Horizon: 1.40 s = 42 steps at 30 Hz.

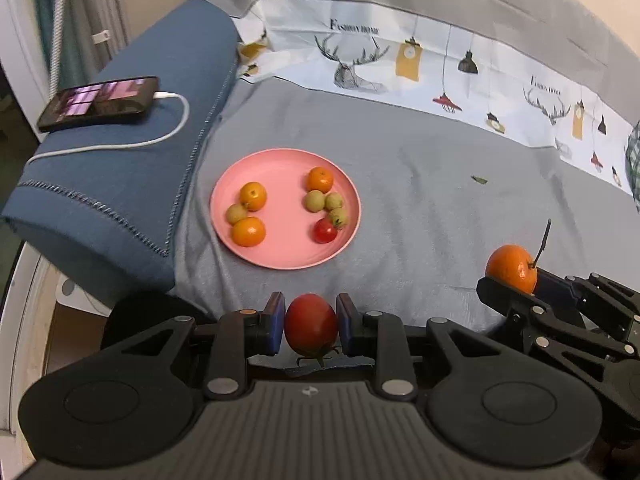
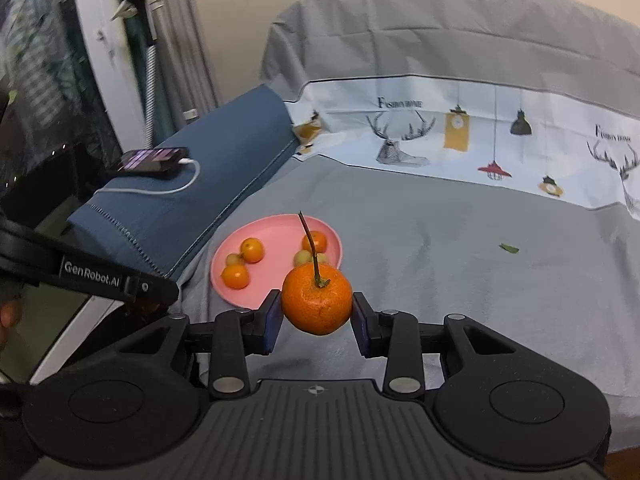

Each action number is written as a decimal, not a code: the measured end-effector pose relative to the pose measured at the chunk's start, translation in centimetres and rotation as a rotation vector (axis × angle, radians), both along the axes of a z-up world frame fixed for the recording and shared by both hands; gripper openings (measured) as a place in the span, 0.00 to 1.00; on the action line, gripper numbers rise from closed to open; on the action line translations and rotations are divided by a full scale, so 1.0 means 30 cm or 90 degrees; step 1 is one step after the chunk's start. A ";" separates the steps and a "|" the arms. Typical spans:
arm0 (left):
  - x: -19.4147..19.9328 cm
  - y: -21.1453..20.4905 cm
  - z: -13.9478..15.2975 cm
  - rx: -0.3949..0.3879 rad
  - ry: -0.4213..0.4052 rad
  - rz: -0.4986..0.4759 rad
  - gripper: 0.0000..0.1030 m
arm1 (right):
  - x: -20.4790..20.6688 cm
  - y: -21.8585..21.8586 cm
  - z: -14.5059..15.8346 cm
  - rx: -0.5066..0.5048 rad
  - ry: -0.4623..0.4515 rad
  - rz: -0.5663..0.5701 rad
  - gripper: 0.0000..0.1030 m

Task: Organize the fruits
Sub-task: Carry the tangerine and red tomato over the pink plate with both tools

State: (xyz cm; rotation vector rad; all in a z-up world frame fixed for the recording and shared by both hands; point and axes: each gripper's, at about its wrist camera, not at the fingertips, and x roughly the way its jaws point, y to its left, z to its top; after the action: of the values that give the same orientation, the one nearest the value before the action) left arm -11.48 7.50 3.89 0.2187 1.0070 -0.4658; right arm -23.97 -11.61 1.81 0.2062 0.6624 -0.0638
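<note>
Fruit held in both grippers above the bed

Left hand-held gripper (image 1: 311, 328): blue pads clamped on a red tomato (image 1: 311, 326), calyx pointing back toward the camera. Right hand-held gripper (image 2: 316, 312): clenched on an orange mandarin (image 2: 317, 298), long stem upright. In the left wrist view the right gripper sits at 3 o'clock of the left, well apart.

Pink plate (image 1: 276, 256) rests on the grey bedsheet (image 1: 420, 208), at 12 o'clock of the left gripper, near but not under it. Plate contents, left wrist view: at 9 o'clock, two small oranges (image 1: 253, 196) with one green fruit touching between them; at 3 o'clock, one orange, three green fruits (image 1: 315, 201) bunched, one small red tomato (image 1: 324, 231) at the near end.

Blue folded blanket (image 1: 120, 184) at 9 o'clock of the plate carries a phone (image 1: 100, 102) with a white cable. Small green leaf (image 1: 479, 179) lies alone on the sheet at 2 o'clock.
</note>
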 end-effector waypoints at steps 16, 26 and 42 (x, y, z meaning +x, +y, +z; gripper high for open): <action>-0.050 0.065 0.031 -0.027 -0.005 0.021 0.30 | -0.082 0.039 0.045 -0.031 -0.032 0.004 0.37; -0.020 0.061 0.008 -0.025 0.011 0.024 0.30 | -0.051 0.039 0.027 -0.029 -0.012 0.002 0.37; 0.100 0.050 -0.057 -0.017 0.049 0.036 0.30 | 0.073 0.023 -0.015 -0.046 0.026 0.007 0.37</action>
State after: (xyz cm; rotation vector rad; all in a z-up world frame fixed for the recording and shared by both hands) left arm -8.48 8.99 2.18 0.1498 1.0785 -0.4382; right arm -21.78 -10.93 1.36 0.1318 0.7010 -0.0821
